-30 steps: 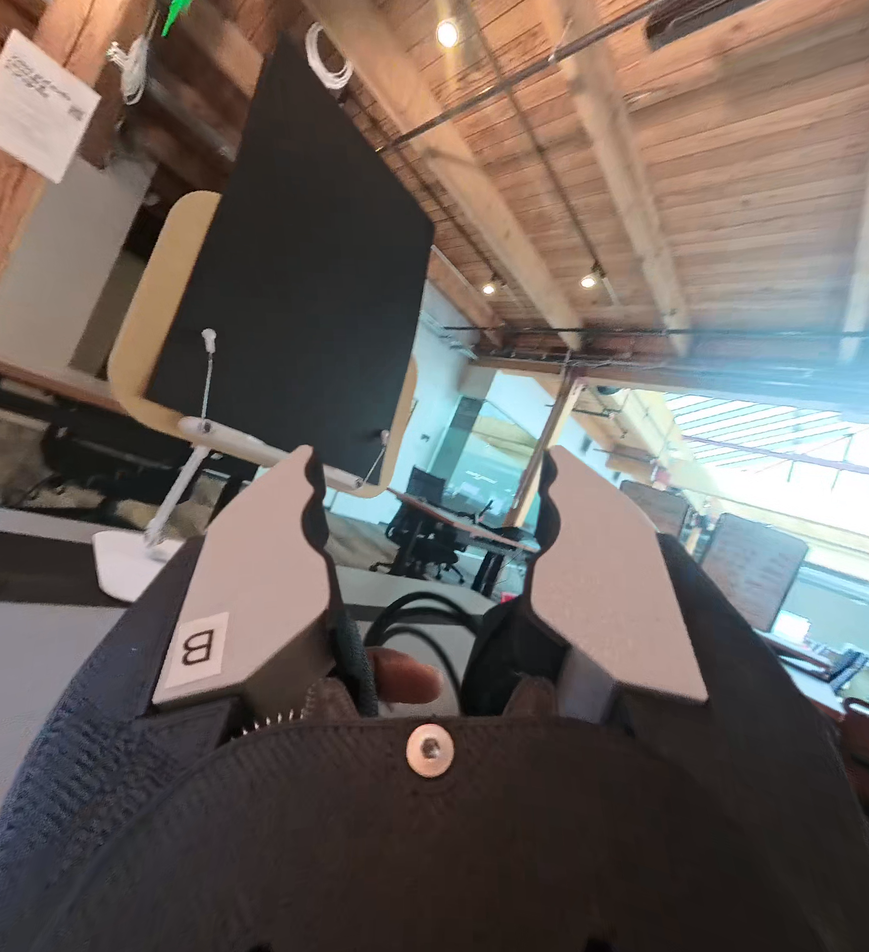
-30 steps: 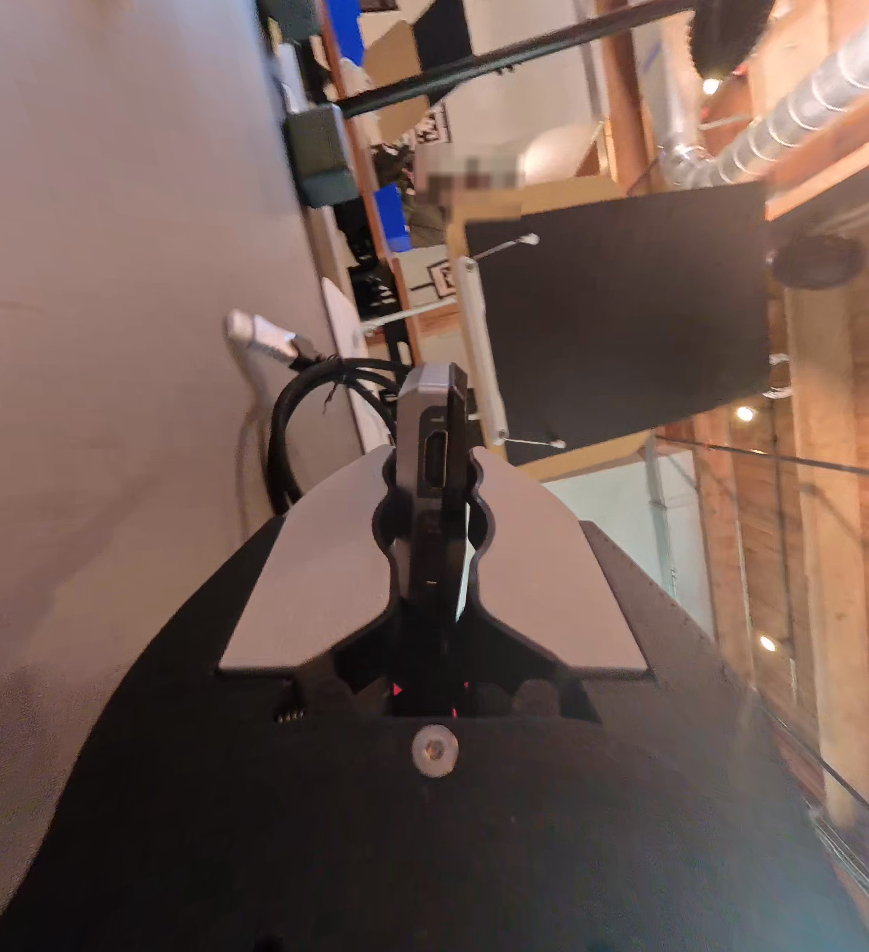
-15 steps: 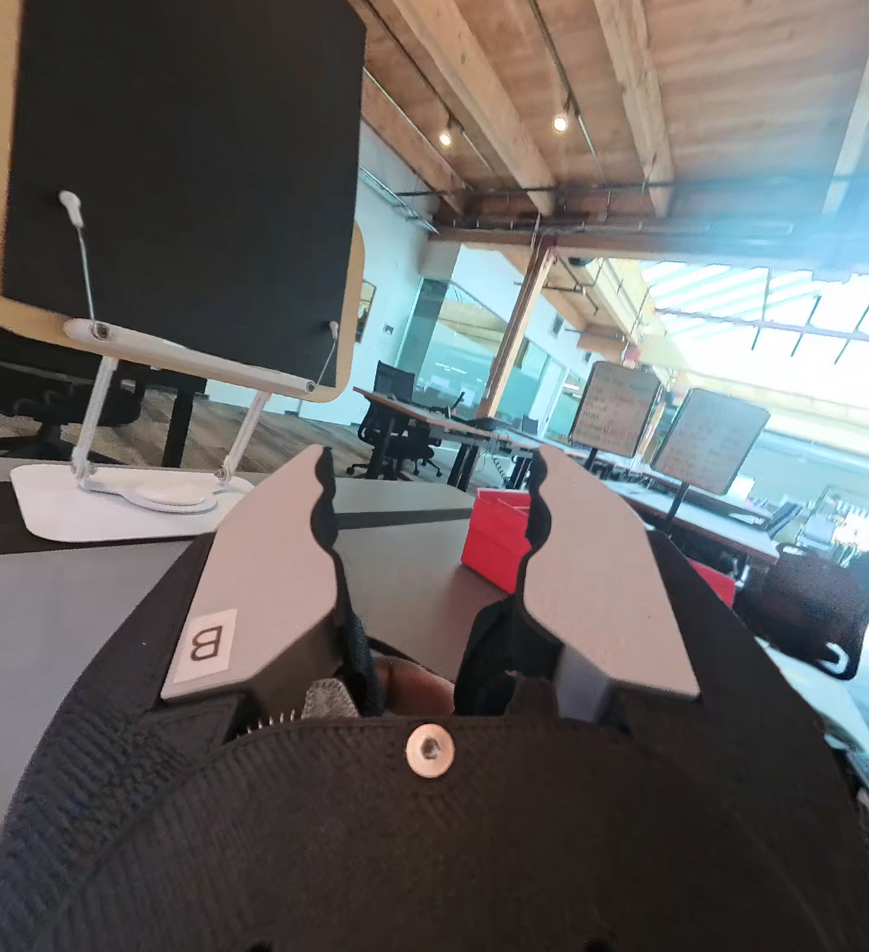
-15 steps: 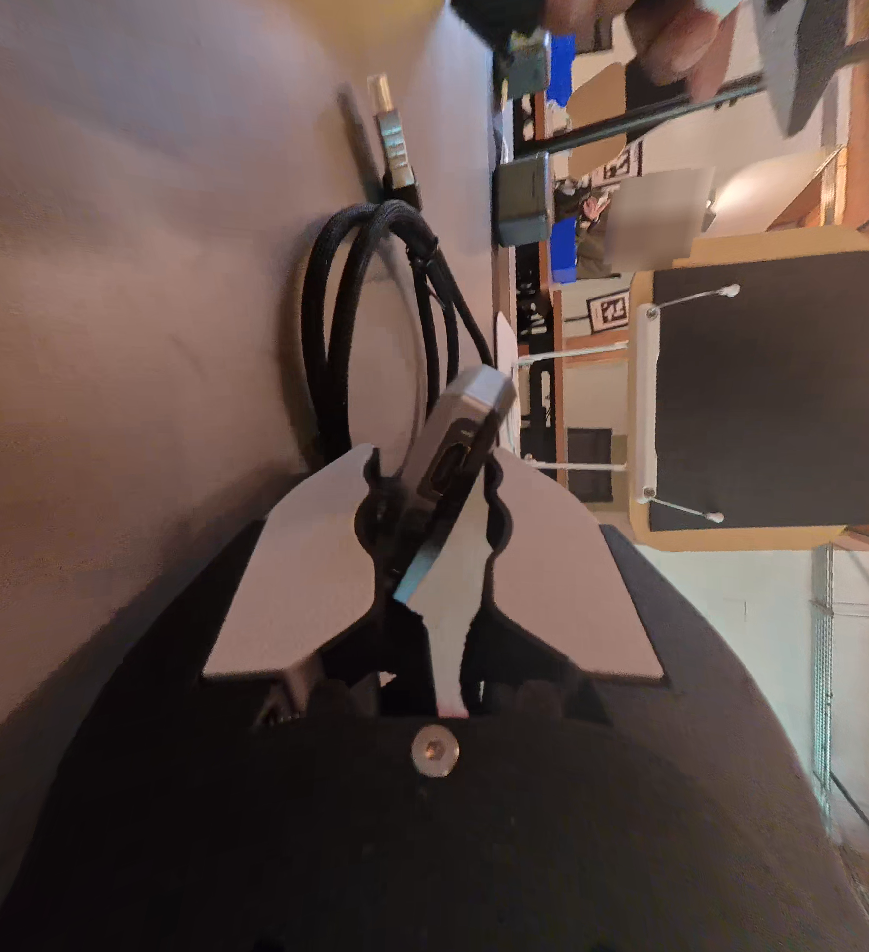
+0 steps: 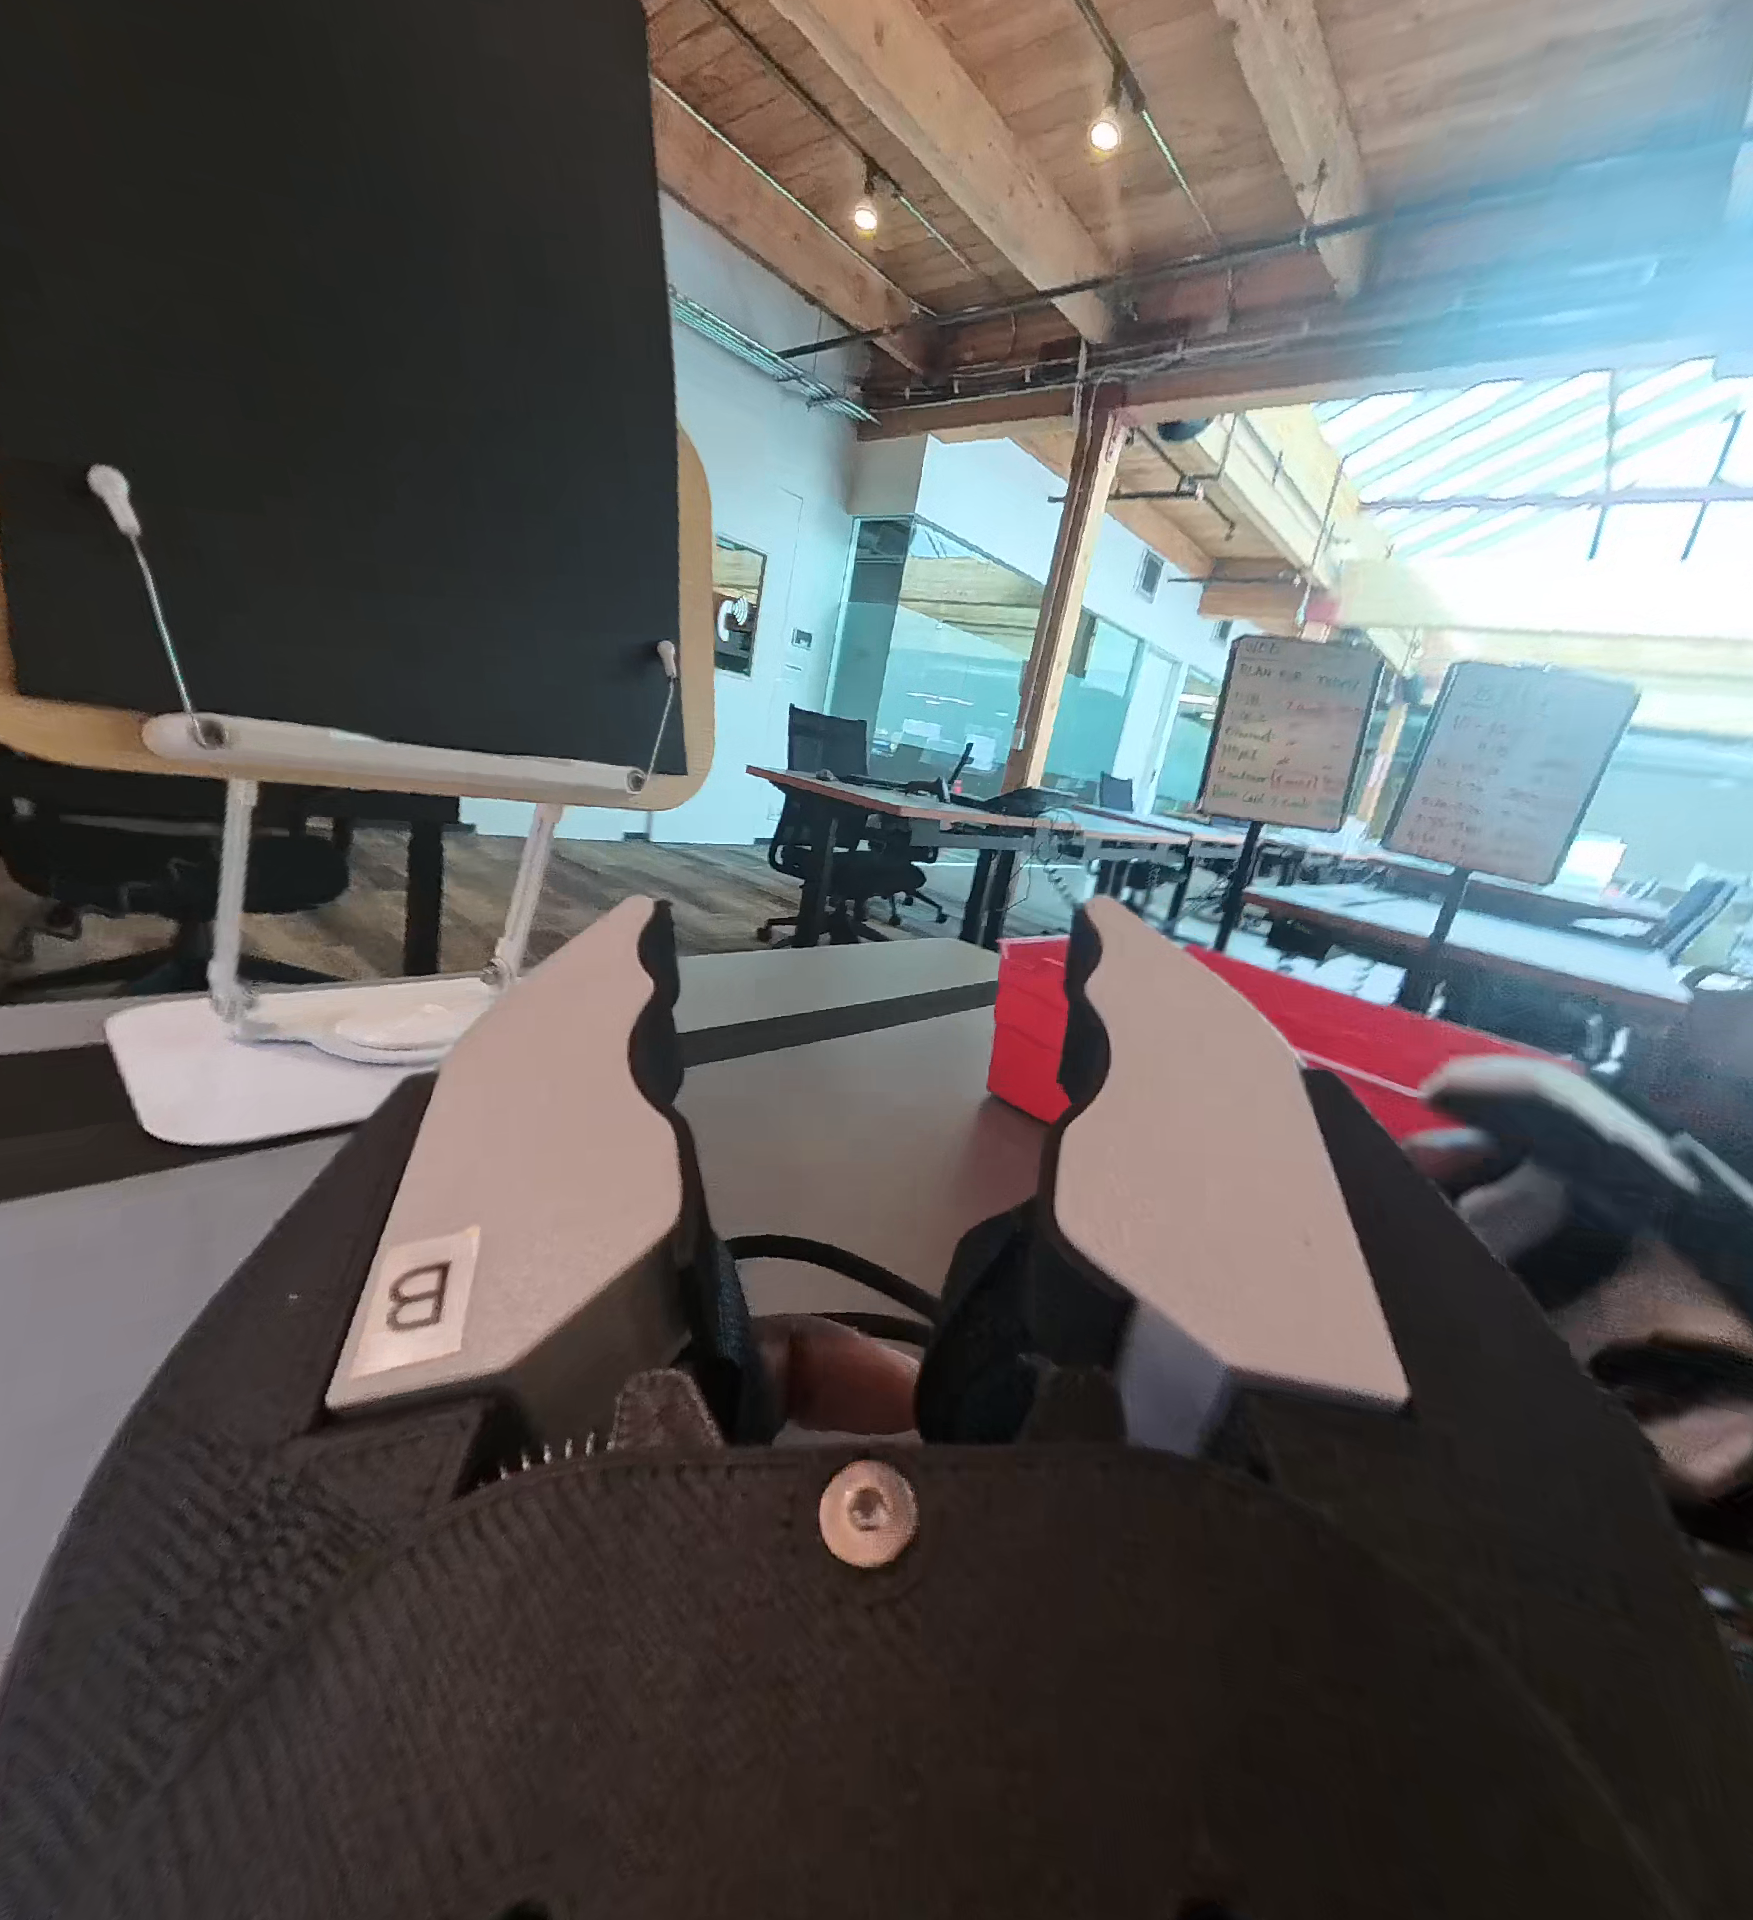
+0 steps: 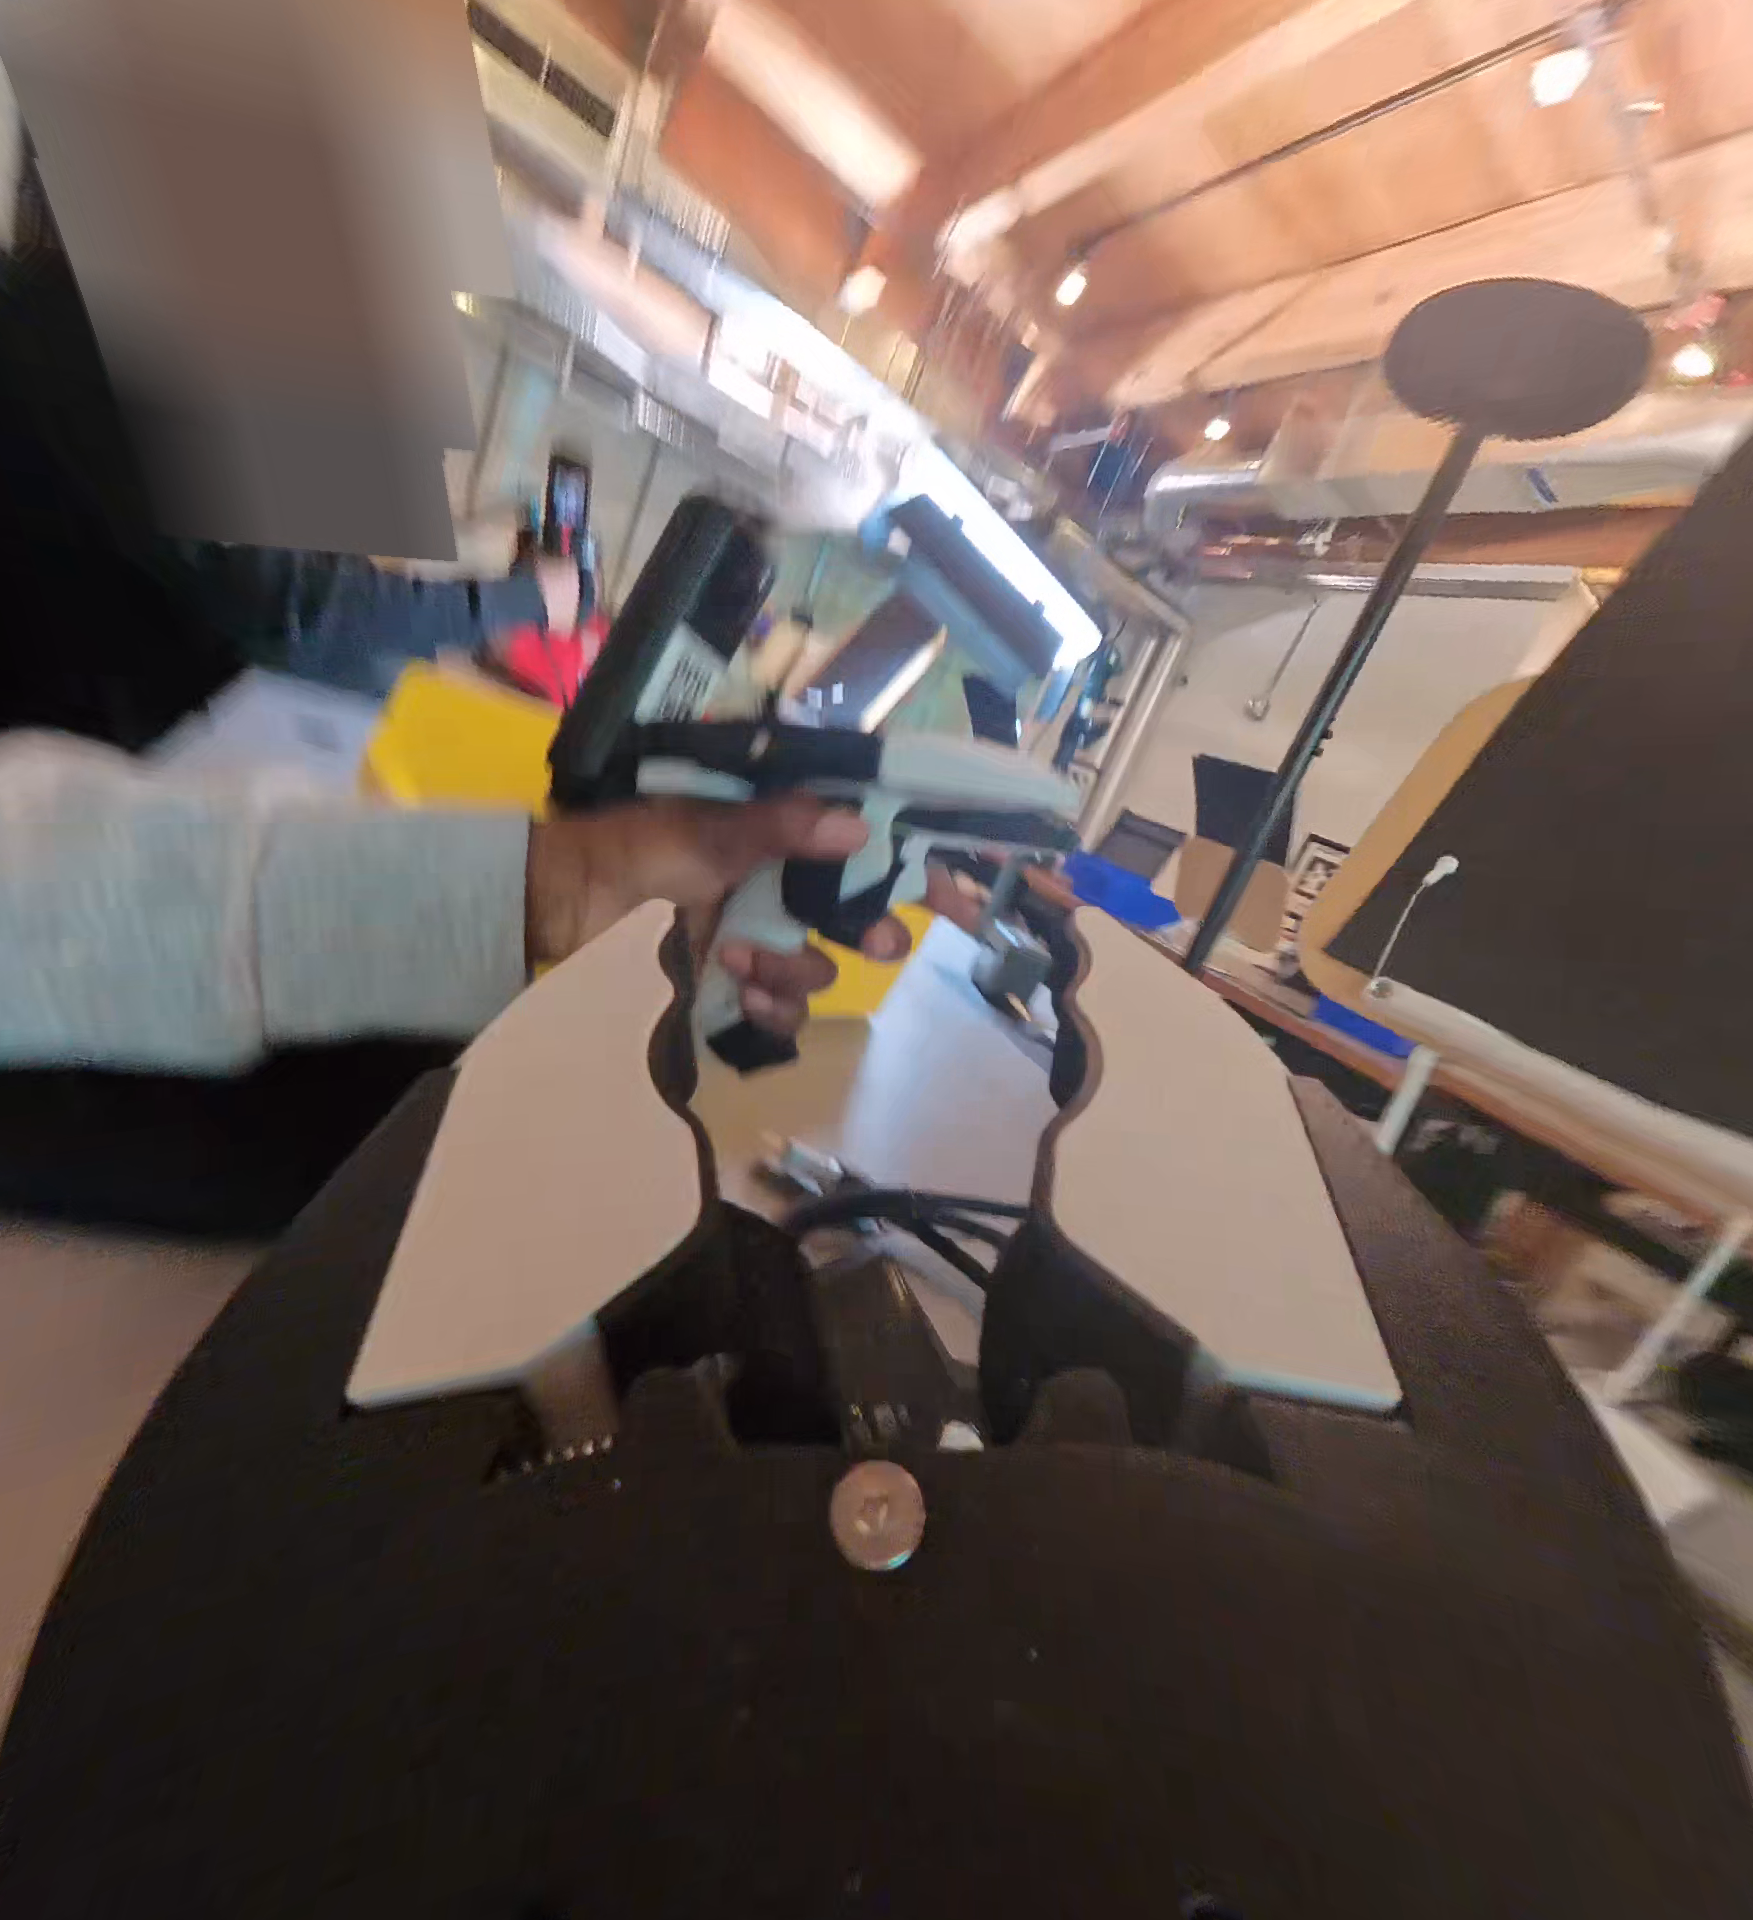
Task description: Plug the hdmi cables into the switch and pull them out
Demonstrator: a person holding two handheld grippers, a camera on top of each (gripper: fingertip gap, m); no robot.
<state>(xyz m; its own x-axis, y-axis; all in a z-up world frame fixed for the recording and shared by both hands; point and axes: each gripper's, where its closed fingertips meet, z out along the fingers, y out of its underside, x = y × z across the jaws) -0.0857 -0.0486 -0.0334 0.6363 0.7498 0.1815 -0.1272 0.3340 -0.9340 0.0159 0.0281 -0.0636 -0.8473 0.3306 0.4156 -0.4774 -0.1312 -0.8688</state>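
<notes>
Judging by both jaws gaping and empty, left gripper [image 5: 872, 1023] and right gripper [image 6: 872, 1023] had finished; cables [image 6: 903, 1216] lay loose on the table [image 5: 830, 1143].

Left wrist view: mounted behind the left tongs [image 5: 870, 1023], low over the grey tabletop [image 5: 830, 1132], level, facing the black board on its white stand [image 5: 332, 353] and the open office beyond.

Right wrist view: behind the right tongs [image 6: 870, 1023], tilted, blurred, facing across the tabletop [image 6: 955, 1101] toward the left tongs, held close ahead.

Shared: black board, black cable [image 6: 903, 1210], tabletop.
</notes>
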